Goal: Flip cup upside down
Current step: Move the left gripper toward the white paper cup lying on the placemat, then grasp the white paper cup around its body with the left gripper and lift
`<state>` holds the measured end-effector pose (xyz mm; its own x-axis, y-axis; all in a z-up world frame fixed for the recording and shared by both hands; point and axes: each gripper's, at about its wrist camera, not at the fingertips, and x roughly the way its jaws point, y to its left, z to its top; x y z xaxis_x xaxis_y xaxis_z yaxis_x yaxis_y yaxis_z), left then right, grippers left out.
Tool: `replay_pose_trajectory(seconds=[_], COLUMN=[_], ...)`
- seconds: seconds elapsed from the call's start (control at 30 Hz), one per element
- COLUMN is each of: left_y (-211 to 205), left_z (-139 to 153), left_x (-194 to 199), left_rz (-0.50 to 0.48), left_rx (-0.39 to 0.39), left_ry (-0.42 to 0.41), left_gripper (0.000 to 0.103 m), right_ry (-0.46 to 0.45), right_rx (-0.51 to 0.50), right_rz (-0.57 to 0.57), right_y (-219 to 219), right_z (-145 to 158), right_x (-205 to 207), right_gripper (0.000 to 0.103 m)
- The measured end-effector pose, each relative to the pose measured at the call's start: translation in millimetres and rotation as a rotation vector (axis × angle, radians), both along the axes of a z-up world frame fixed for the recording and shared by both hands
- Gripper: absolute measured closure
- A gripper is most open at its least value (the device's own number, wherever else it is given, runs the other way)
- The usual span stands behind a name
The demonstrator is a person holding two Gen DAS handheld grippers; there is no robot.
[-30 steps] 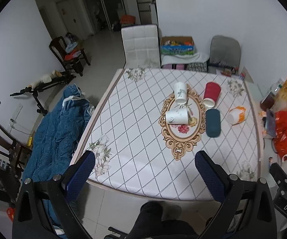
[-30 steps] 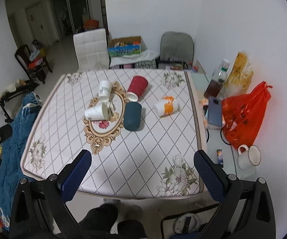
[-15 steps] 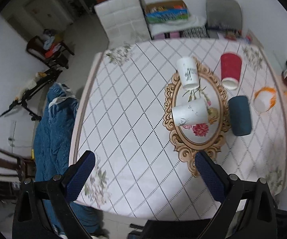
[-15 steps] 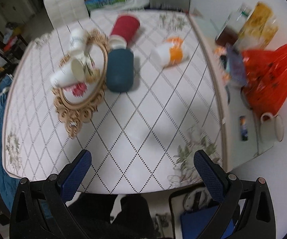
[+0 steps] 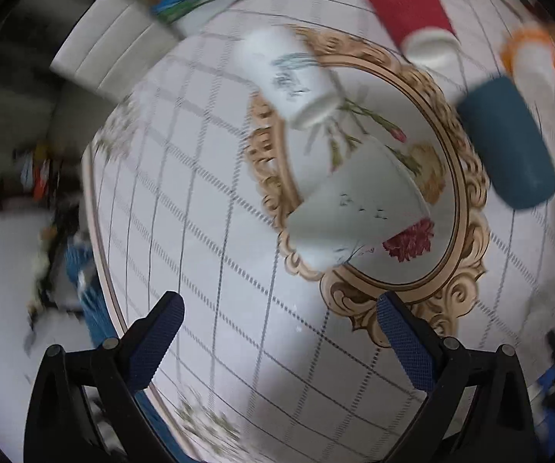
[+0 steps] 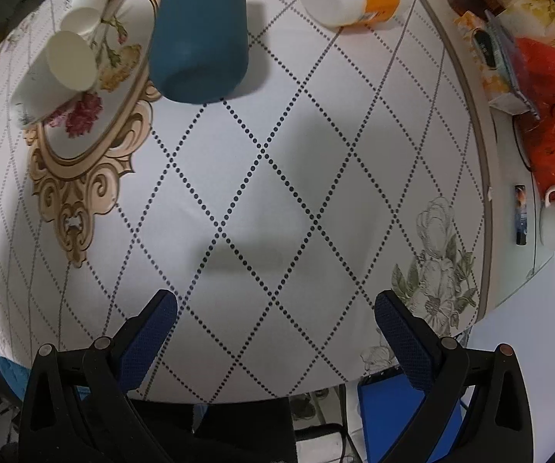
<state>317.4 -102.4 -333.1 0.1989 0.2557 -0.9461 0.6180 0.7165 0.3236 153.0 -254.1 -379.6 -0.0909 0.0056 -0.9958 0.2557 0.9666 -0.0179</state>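
You are holding your left gripper (image 5: 277,341) spread wide and empty above the table (image 6: 277,193), just short of the ornate gold-framed mat (image 5: 466,200). The nearest white cup (image 5: 358,208) is lying on its side on that mat. Your right gripper (image 6: 275,332) is also gaping, holding nothing, with the teal cup (image 6: 200,34) lying just right of the mat.

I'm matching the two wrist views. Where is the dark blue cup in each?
Left wrist: blue cup lies on its side at the right edge, right of the gold-framed mat.
Right wrist: blue cup lies top centre, right of the same mat.
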Motion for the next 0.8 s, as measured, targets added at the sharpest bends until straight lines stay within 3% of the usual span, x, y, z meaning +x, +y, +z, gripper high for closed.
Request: replay_pose_trajectory(seconds=[0.2,0.4,0.7,0.8], left_y=[-31,-52,-72,-77], left_z=[-8,-20,-43,-50], left_x=[4,10,6,6], left_rz=[-0.269,-0.416,-0.509,-0.524], left_rx=[0.045,0.058,0.054,0.057], left_ry=[-0.047,-0.03,0.029,0.042], left_gripper=[0.001,0.001,0.002,0.019], right_ry=[0.033,0.047,0.064,0.069], right_rx=[-0.014,-0.024,-0.032,-0.035], right_rz=[-0.013,-0.033,-0.046,-0.049], right_y=[-1,-1,-15,-20], right_z=[-15,-17,-17,-19], right_x=[9,16,33,38], right_gripper=[0.0,0.0,0.0,0.0])
